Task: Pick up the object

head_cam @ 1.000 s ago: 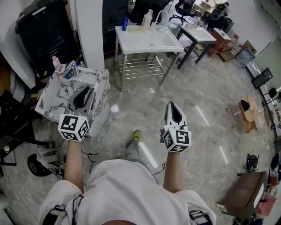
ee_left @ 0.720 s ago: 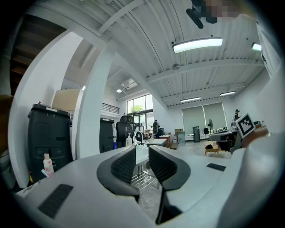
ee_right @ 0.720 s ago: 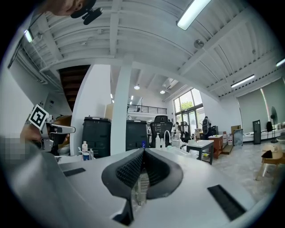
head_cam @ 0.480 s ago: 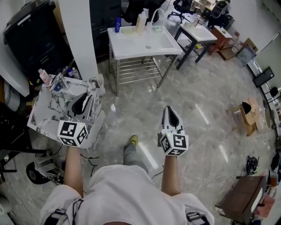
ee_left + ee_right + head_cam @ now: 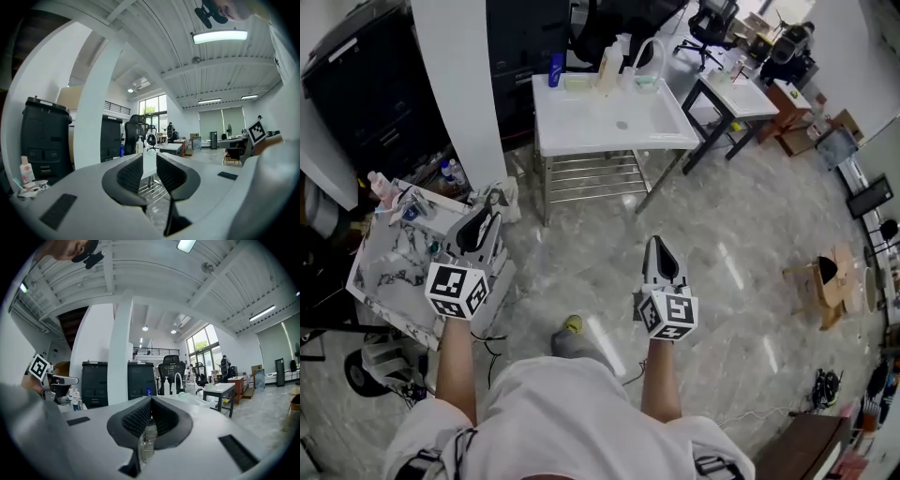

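Note:
Both grippers are held out at waist height above the floor, and neither holds anything. My left gripper [image 5: 478,217] hangs over the edge of a marble-patterned side table [image 5: 384,277]; its jaws stand a narrow gap apart [image 5: 149,164]. My right gripper [image 5: 659,246] is over bare floor with its jaw tips touching [image 5: 151,401]. Ahead stands a white sink table [image 5: 609,122] with a blue bottle [image 5: 556,67], a white bottle [image 5: 607,58] and a curved faucet [image 5: 649,49] along its far edge.
A white pillar [image 5: 455,84] and black cabinets [image 5: 356,103] rise at the left. Small bottles [image 5: 382,187] stand on the marble table. A dark-legged desk [image 5: 741,94] and an office chair [image 5: 712,19] lie beyond. A cardboard box [image 5: 830,277] is at the right.
The person has stepped forward: the white sink table is nearer and more central, and the marble table has slid left. Both grippers keep the same pose.

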Available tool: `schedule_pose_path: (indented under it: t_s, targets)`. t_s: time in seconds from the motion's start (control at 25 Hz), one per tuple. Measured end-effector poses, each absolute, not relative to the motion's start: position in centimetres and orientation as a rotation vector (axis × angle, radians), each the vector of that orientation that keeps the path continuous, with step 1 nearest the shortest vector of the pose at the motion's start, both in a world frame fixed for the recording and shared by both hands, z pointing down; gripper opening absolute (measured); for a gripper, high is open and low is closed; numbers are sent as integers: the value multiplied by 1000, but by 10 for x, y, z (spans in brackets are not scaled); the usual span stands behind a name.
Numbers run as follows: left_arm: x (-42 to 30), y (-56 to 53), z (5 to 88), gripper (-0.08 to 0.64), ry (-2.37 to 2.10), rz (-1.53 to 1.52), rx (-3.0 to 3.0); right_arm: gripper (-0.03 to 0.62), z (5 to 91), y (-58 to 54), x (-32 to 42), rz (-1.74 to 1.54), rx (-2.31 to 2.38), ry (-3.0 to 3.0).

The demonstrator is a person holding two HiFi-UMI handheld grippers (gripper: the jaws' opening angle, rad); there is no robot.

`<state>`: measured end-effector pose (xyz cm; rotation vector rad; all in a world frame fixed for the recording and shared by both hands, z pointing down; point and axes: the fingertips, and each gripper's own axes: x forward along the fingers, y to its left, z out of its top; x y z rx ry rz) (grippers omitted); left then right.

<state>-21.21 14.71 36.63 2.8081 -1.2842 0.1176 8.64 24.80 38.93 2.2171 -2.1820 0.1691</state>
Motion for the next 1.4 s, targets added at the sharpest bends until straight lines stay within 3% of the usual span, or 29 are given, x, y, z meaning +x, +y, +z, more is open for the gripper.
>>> schedule_pose_path:
  t_s: [0.6,1.08,1.4]
  targets:
    - [-74,55,348,83,-1273,175,2845,6,399,147,203,259,2161,-2269]
    - [-36,-11,356,83,-1275,111,2850,6,400,74,234,217,2128,-2310]
    - [-27,-111,368,82,-1279,88,2827,6,405,-23,247,195,2124,-2297]
